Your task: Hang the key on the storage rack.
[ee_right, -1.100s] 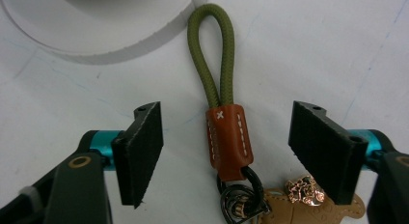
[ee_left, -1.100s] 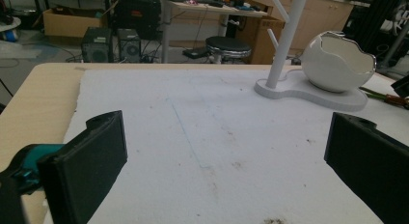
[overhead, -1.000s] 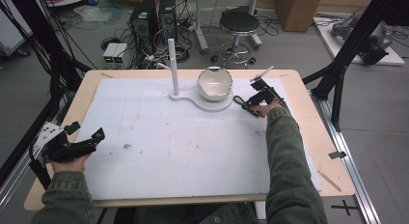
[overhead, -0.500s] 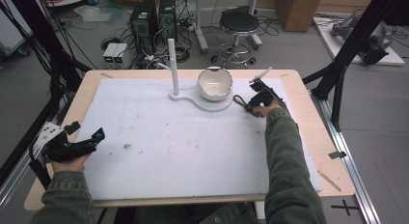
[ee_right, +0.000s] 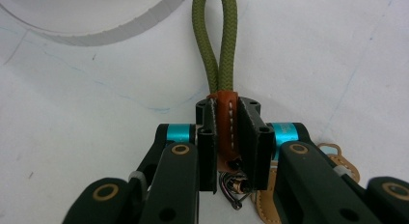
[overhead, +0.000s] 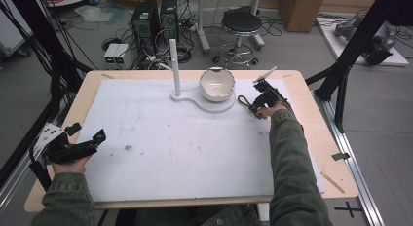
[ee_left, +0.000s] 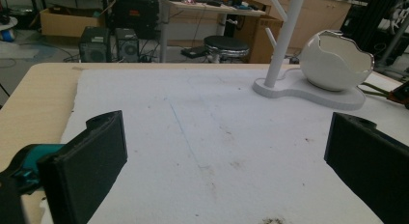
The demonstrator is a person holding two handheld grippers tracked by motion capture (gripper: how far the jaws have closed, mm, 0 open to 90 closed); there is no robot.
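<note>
A key strap lies on the white mat right of the stand: an olive-green cord loop ending in a brown leather tab. My right gripper is shut on that tab, and its jaws have just been closing on it. From above, the right gripper sits low at the mat's far right, with the cord loop pointing toward the stand. My left gripper rests at the mat's near left, open, and its black pads stand wide apart with nothing between them.
A white stand with a round base and a pegged post holds a white bowl at the far middle of the mat. A metal ring and tan leather pieces lie under the right gripper. Black frame posts flank the table.
The right gripper's jaws have closed on the strap's leather tab. Neither hand has shifted, and the left gripper stays as it was.
</note>
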